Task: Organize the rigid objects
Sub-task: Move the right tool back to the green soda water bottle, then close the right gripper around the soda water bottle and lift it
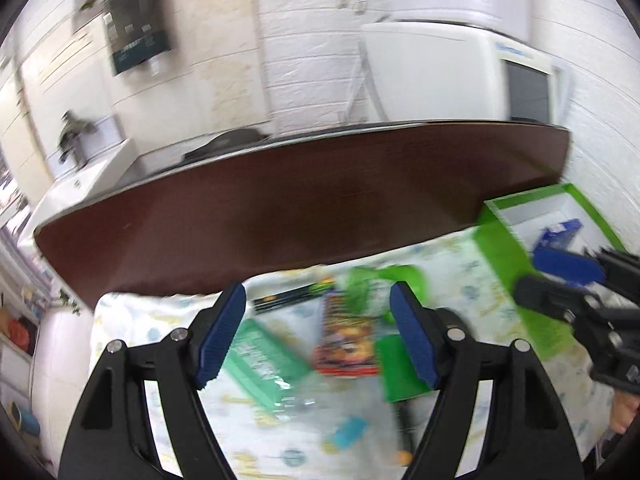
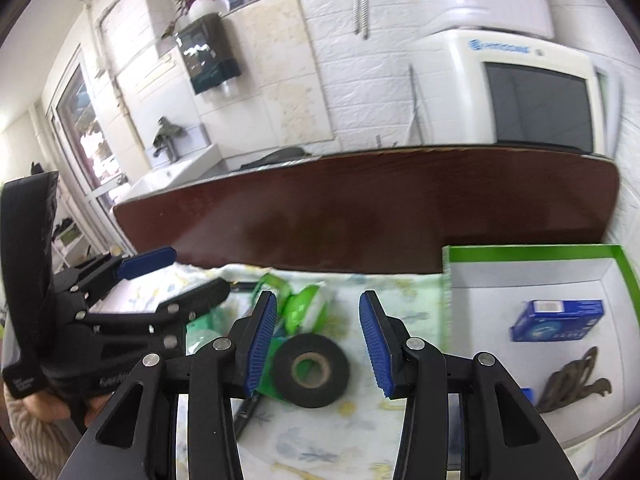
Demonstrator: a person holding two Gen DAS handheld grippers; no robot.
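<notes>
1. Your loose things lie on the patterned cloth (image 2: 360,420) in front of the dark wooden board (image 2: 360,208): a roll of black tape (image 2: 310,370), a green packet (image 1: 260,360), a red packet (image 1: 348,340), a thin black stick (image 1: 288,298) and a small teal piece (image 1: 348,432).
2. The green-rimmed tray (image 2: 532,254) stands at the right end of the cloth, against the board. In it you already have a blue box (image 2: 558,320) and a dark, twisted metal piece (image 2: 572,380), the two apart from each other.
3. Your right claw (image 2: 318,344) hangs over the tape roll with its jaws parted. The blue pads (image 2: 260,344) stand clear of the roll on both sides, so nothing is gripped.
4. Your left claw (image 1: 318,332) is above the packets with its jaws spread wide and nothing between the pads (image 1: 222,336). The picture is blurred there, but both packets lie flat on the cloth below.
5. In the right wrist view your left claw (image 2: 192,276) shows from the side, to the left of the tape. A hand (image 2: 44,404) in a knitted sleeve (image 2: 28,436) holds its grip.
6. Behind the board stand a white machine (image 2: 508,92) with a dark window, a white brick wall (image 2: 360,80) and a sink (image 2: 168,178).
</notes>
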